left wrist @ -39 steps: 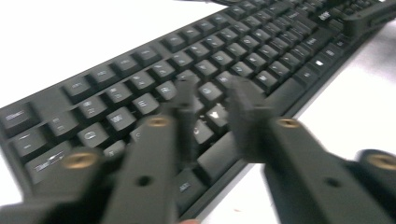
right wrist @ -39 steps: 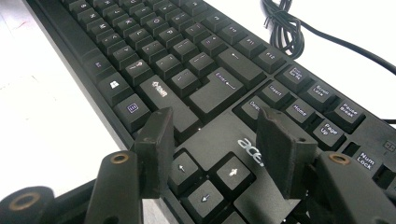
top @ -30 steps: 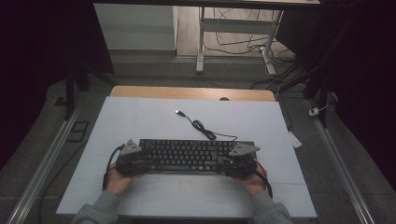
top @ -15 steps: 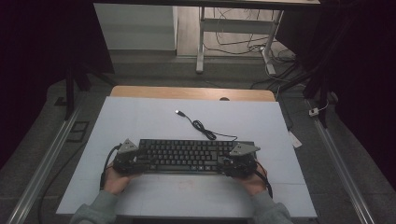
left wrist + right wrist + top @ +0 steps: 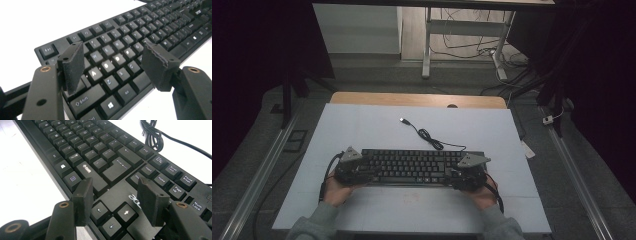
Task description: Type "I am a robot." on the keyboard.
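Note:
A black keyboard [image 5: 412,167] lies flat on the white table top, its cable [image 5: 428,136] curling away to a USB plug [image 5: 403,120]. My left gripper [image 5: 354,171] is at the keyboard's left end. Its jaws have just been opening and now stand wide over the letter keys [image 5: 112,53], the pads [image 5: 72,67] clear of them. My right gripper [image 5: 464,174] is at the right end, its jaws open above the arrow keys [image 5: 115,187]. The keyboard [image 5: 100,150] runs off to the upper left, and nothing is held.
The white table top [image 5: 362,125] stretches back to a wooden strip [image 5: 412,99] at its far edge. Metal rails [image 5: 257,175] run along both sides of the table. A desk frame [image 5: 427,50] and loose cables lie on the floor beyond.
The left hand has shifted a little at the keyboard's left end. The keyboard and the right gripper have not moved.

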Motion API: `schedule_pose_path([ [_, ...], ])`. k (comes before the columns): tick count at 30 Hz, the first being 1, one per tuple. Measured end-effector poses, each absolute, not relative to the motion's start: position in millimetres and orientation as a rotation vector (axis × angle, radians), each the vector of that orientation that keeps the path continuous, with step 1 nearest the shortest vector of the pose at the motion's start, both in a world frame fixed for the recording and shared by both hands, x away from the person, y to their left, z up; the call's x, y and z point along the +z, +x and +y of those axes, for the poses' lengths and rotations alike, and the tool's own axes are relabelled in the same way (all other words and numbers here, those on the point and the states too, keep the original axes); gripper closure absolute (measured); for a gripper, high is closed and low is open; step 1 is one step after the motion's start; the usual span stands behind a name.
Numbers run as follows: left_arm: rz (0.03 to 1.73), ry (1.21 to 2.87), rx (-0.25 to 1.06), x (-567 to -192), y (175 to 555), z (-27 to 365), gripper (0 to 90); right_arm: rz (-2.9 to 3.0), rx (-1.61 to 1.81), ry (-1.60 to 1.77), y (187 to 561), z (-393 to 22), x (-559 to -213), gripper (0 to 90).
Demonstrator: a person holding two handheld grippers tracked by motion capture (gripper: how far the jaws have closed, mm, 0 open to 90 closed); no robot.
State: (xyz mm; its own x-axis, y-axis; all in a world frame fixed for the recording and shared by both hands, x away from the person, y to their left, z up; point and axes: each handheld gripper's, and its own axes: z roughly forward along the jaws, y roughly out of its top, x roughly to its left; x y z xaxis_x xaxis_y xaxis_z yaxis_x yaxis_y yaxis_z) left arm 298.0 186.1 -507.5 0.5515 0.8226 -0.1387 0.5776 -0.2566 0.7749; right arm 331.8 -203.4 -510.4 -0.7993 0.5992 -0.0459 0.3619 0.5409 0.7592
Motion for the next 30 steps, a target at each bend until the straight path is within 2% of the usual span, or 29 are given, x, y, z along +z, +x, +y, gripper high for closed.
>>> schedule_pose_path([
  [10,1.056,2.049,0.377,-480,322,172,35.5,2.474,1.116,0.802,333,-204,-511,46.8],
  [17,1.079,2.139,0.326,-484,341,168,40.3,2.474,1.116,0.804,333,-205,-511,46.8],
  [25,1.052,2.196,0.295,-494,349,160,54.5,2.476,1.108,0.801,334,-206,-511,46.8],
  [30,1.017,2.219,0.282,-497,349,154,72.8,2.478,1.103,0.798,333,-204,-511,46.8],
])
